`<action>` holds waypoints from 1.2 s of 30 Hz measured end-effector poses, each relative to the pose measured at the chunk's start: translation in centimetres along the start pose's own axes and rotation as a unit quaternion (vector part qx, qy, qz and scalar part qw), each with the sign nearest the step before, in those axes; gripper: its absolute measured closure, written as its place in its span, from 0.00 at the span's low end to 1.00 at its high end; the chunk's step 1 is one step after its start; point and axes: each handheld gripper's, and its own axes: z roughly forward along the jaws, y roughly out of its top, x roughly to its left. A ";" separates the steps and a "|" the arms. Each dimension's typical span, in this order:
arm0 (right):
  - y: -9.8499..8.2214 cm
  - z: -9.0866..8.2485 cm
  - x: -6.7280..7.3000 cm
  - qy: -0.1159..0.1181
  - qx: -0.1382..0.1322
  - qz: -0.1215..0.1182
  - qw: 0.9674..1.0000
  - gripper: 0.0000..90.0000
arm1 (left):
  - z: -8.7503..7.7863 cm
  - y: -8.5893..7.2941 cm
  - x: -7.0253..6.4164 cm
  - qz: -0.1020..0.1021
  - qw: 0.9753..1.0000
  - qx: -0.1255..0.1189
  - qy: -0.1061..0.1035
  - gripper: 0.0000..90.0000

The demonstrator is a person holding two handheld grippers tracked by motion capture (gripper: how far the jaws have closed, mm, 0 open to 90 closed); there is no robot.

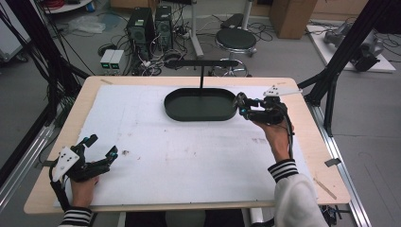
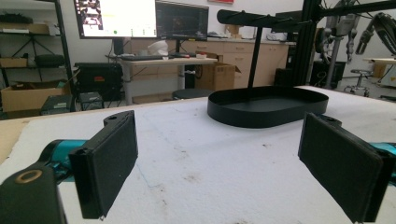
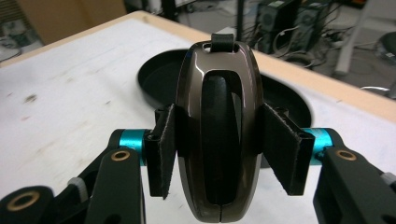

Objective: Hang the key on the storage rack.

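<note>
The right tongs (image 3: 219, 158) grip a glossy brown oval object (image 3: 217, 135), perhaps a key fob, just beside the black tray's (image 1: 200, 105) right end; its lower tip is cut off in the right gripper view. The left tongs (image 1: 100, 147) sit open and empty near the table's (image 1: 302, 137) front-left corner.

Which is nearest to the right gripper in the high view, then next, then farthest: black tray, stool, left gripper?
1. Black tray: just left of the right gripper.
2. Stool: on the floor beyond the table.
3. Left gripper: near left corner, jaws open.
</note>
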 end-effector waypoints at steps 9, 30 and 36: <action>2.2 0.7 -0.8 -0.037 -0.012 0.003 0.999 0.53 | 0.0 0.0 0.0 0.001 1.000 -0.001 0.000 0.14; 6.4 2.5 -2.5 -0.082 -0.020 0.018 0.996 0.53 | -0.1 0.0 -0.1 0.006 1.000 -0.003 0.000 0.14; 7.1 2.9 -2.9 -0.084 -0.020 0.016 0.996 0.53 | -0.1 0.0 -0.1 0.005 1.000 -0.002 0.001 0.14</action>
